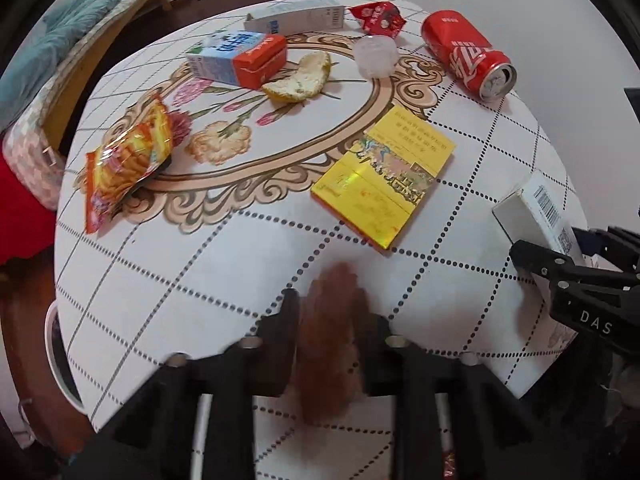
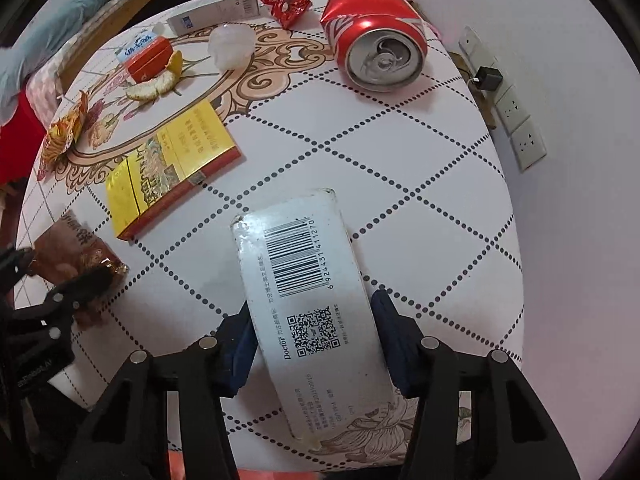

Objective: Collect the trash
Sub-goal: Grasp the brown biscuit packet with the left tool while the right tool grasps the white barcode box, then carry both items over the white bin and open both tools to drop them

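Observation:
My left gripper point(image 1: 330, 316) is shut on a brown snack wrapper point(image 1: 330, 344), which also shows in the right wrist view point(image 2: 76, 256), near the table's front edge. My right gripper point(image 2: 314, 320) is shut on a white barcoded box point(image 2: 308, 292), seen at the right of the left wrist view point(image 1: 536, 216). On the table lie a yellow pack point(image 1: 384, 176), a red cola can point(image 1: 468, 54) on its side, an orange peel point(image 1: 300, 78), a chip bag point(image 1: 128, 160), a milk carton point(image 1: 240, 58), a long white box point(image 1: 296, 18), a red wrapper point(image 1: 378, 16) and a clear plastic cup point(image 1: 374, 56).
The round table point(image 1: 200, 264) has a white dotted-grid cloth with a floral centre. A bed point(image 1: 60, 40) stands at the left beyond it. A white wall with sockets point(image 2: 516, 116) is close on the right.

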A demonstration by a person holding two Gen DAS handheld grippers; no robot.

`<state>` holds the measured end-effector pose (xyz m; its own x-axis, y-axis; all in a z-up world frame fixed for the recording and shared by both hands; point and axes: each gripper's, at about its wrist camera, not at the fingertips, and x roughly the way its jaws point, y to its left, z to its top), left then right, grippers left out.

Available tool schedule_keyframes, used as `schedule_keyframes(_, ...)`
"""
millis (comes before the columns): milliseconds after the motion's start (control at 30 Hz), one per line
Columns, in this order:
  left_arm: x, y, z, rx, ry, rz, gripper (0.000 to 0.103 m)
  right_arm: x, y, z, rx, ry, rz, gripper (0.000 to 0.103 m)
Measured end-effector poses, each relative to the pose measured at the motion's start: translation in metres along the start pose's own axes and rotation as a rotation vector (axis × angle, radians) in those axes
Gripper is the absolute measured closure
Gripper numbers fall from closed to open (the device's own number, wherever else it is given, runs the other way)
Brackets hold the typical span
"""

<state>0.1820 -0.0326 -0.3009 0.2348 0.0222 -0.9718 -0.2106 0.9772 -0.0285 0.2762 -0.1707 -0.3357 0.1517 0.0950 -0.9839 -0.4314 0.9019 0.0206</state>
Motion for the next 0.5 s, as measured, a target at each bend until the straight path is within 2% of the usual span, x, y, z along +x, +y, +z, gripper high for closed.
schedule_keyframes(67,-0.010,0.002,-0.004,-0.019,-0.019,0.007,0.090,-0.006,-0.005,-0.005,0.014,-0.008,0.010,0.048)
schedule_keyframes(233,-0.041,0.010,-0.003,-0.047,-0.099,0.041,0.090,-0.025,-0.016,-0.011,0.045,-0.047,0.058,0.049)
schedule_keyframes(500,-0.097,0.031,0.014,-0.084,-0.250,0.076,0.090,-0.073,0.001,-0.004,0.034,-0.132,0.131,0.049)
